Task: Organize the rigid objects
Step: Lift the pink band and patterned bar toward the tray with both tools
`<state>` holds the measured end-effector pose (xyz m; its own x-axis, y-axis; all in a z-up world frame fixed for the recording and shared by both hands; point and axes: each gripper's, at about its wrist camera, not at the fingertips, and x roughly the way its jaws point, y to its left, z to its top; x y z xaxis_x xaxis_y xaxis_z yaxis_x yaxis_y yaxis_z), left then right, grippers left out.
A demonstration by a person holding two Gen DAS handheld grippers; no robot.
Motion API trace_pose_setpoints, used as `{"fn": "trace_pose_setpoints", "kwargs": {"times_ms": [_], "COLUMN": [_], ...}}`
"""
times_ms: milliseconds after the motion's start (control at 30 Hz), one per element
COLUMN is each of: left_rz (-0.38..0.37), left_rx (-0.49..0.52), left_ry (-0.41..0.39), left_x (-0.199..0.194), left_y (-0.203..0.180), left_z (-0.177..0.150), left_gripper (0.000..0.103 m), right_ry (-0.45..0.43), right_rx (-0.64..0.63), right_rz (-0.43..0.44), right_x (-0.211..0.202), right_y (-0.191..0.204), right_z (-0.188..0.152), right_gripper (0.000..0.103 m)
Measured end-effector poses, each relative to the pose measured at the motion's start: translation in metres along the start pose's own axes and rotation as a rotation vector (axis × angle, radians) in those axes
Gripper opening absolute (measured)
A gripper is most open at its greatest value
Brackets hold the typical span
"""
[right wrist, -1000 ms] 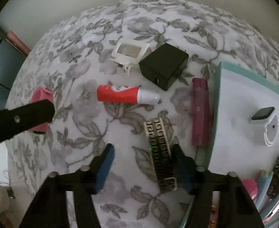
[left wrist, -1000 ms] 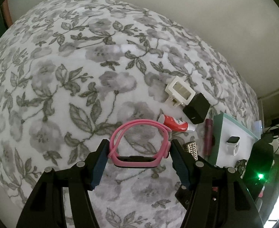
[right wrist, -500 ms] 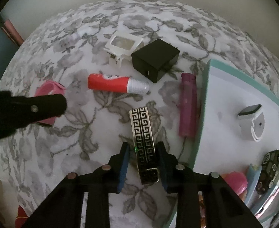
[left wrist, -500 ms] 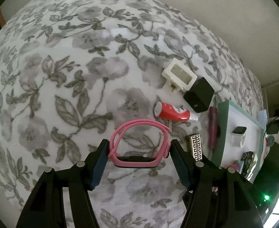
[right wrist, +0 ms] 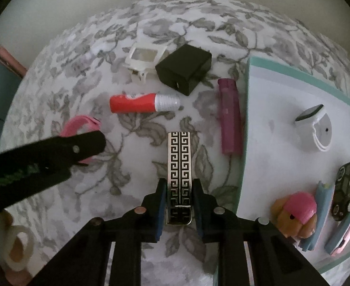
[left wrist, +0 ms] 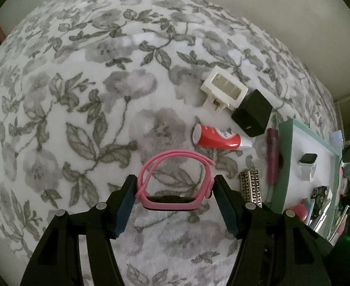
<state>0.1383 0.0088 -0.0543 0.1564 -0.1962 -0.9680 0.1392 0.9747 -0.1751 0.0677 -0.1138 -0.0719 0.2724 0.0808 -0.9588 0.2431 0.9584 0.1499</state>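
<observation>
A second ago the right gripper (right wrist: 177,211) stood wide with the patterned bar beside one finger; now its jaws have come together and pinch the near end of that patterned bar (right wrist: 179,174), which lies flat on the floral bedspread (right wrist: 91,190) and runs straight ahead out of the jaws. The left gripper (left wrist: 175,199) has sunk a little, its jaws held partly spread against the two sides of the pink watch (left wrist: 172,186), the strap looped ahead of them above the bedspread. The bar looks like a stiff, glossy, metal-edged slab with a black-and-silver key pattern, so my judgement is that it could slip or pivot from an end grip: lift it straight up, keep it level, and carry it slowly to the teal-rimmed tray (right wrist: 247,124) just right of the jaws, clearing the rim and the magenta tube (right wrist: 229,116) lying along it. The watch's soft rubbery band will flex, so squeeze on the hard black face, not the strap. Ahead of the right jaws lie a red tube (right wrist: 136,102) with ribbed silver cap, a matt black cube (right wrist: 184,70) and a white frame-like plastic piece (right wrist: 143,59).
</observation>
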Motion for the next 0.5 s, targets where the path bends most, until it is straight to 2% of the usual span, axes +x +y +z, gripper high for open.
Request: {"fn": "trace_pose_setpoints", "kwargs": {"times_ms": [133,367,500], "left_rz": [0.004,0.001,-0.035], "left_rx": [0.004,0.04,0.063], "left_ry": [-0.01,-0.09,-0.123], "left_x": [-0.003,-0.032,-0.045], "left_y": [-0.003,-0.016,-0.031], "left_z": [0.002,0.003,0.003], "left_gripper": [0.066,0.066,0.066], "right_ry": [-0.013,-0.068,-0.122], "right_rx": [0.038,0.09,0.11], "right_rz": [0.053,0.122,0.118], "right_x": [-0.011,-0.042,-0.065], "right_y": [-0.01,-0.025,-0.033], "right_z": [0.002,0.007,0.008], "right_gripper": [0.022,0.022,0.022]}}
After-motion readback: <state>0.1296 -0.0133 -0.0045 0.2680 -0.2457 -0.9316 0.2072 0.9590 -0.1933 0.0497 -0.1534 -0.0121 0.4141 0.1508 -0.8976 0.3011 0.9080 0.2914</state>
